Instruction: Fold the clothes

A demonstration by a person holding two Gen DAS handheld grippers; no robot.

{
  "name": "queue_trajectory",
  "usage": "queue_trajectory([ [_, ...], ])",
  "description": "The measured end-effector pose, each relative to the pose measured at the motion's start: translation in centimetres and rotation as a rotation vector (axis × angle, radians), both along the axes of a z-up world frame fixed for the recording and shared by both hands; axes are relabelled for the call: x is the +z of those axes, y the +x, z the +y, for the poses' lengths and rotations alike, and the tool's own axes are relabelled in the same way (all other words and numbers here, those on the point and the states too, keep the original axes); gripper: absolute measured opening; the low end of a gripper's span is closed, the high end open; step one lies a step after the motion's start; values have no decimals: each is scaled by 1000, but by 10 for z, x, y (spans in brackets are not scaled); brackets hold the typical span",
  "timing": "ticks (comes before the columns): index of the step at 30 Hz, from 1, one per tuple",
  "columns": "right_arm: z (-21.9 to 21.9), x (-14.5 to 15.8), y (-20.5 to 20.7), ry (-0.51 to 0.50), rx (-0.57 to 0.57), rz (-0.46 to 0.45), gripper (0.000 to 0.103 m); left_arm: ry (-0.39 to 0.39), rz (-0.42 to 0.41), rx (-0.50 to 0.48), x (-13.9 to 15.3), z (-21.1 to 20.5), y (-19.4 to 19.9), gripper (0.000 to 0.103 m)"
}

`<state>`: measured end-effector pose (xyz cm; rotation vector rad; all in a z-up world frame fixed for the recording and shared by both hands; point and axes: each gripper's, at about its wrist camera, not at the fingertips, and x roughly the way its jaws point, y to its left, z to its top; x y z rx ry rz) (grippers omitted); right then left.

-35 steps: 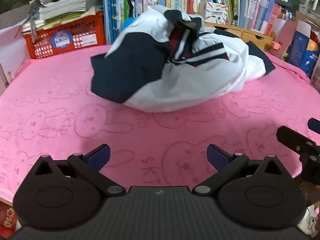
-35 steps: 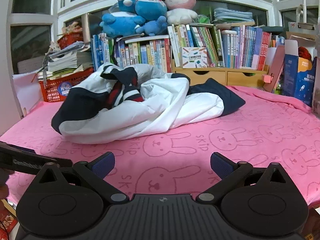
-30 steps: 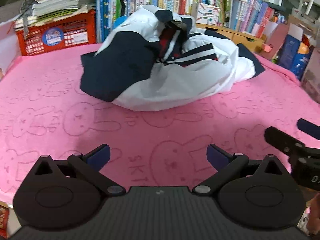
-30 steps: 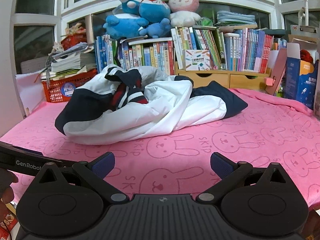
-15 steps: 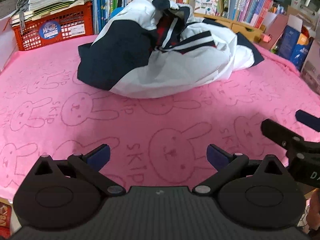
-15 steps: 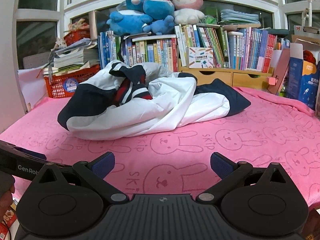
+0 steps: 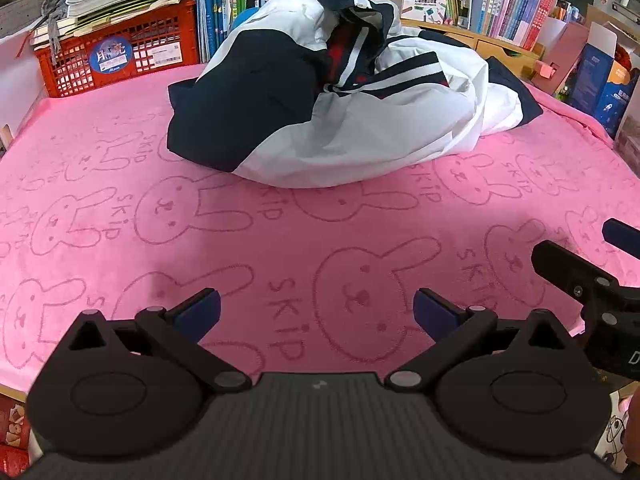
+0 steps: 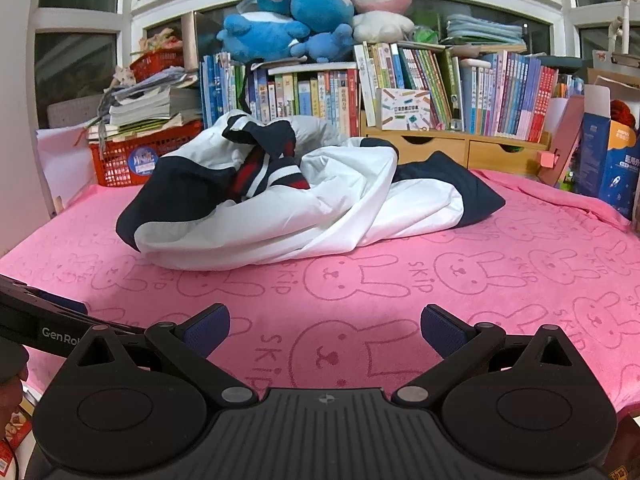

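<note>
Currently lying as a crumpled, unfolded heap in the upper middle of the left wrist view: white and navy jacket [image 7: 352, 120], bunched high with red-and-white striped trim [image 7: 384, 76] twisted into the top. Sitting left of centre in the right wrist view [image 8: 280, 208], with a navy end [image 8: 456, 188] trailing out flat toward the right. Resting on pink rabbit-print towel [image 7: 280, 240] covering the whole surface, well apart from both claws.

Looking thin, smooth and light, probably a slippery woven shell; likely sliding over the towel rather than staying put when tugged, and collapsing rather than holding a crease. Nothing fragile showing. Judging the best holds as the firmer edges: the striped trim at the top, or the navy end lying flat at the right, since pinching the loose white belly would probably gather only one layer. Needing spreading flat before any fold would sit cleanly.

Hovering low at the near edge of the towel: left gripper [image 7: 316, 310], spread wide, blue pads [image 7: 198, 312] far apart, gripping nothing. Likewise right gripper [image 8: 325, 330], equally wide and empty, also showing at the right edge of the left wrist view.

Standing behind the heap: red crate [image 7: 120, 56] at upper left, books [image 8: 440, 88] across the back, plush toys [image 8: 320, 8] on top.
</note>
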<state>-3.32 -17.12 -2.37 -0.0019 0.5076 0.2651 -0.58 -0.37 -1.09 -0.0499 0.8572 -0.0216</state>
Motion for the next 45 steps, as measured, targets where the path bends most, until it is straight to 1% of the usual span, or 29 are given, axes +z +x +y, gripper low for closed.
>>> queue_trajectory([
  [14,0,-2,2,1,-8,5,103,5,5,24,-2,4,3,103],
  [16,-1,0,3,11,-20,1,103,7,2,31,-1,6,4,103],
  [20,-8,5,6,75,-22,7,103,28,-4,31,1,7,8,103],
  [23,-9,8,11,73,-33,-5,103,44,-15,31,4,9,11,103],
  [27,-4,22,26,47,-26,-47,101,65,-30,31,7,11,16,103],
  [30,10,39,52,13,20,-101,98,74,-36,34,9,14,19,103],
  [32,30,48,78,-53,77,-140,98,68,-34,41,10,17,19,103],
  [34,54,47,103,-135,118,-178,99,65,-31,46,10,19,18,103],
  [35,67,45,115,-176,138,-197,102,63,-30,48,10,21,17,103],
  [36,77,40,128,-222,153,-191,102,64,-31,53,11,23,16,103],
  [37,87,33,141,-270,166,-178,97,66,-33,58,11,25,15,103],
  [38,93,26,151,-302,175,-138,69,66,-34,65,12,28,14,103],
  [39,98,20,160,-328,182,-89,45,69,-38,73,13,31,13,103],
  [40,96,16,167,-320,179,-22,23,70,-42,81,14,34,13,103],
  [42,77,18,164,-234,193,39,22,64,-57,100,17,42,13,103],
  [44,53,26,149,-216,165,11,19,56,-71,113,20,48,14,103],
  [45,38,32,139,-215,133,-10,18,51,-78,121,22,51,15,103],
])
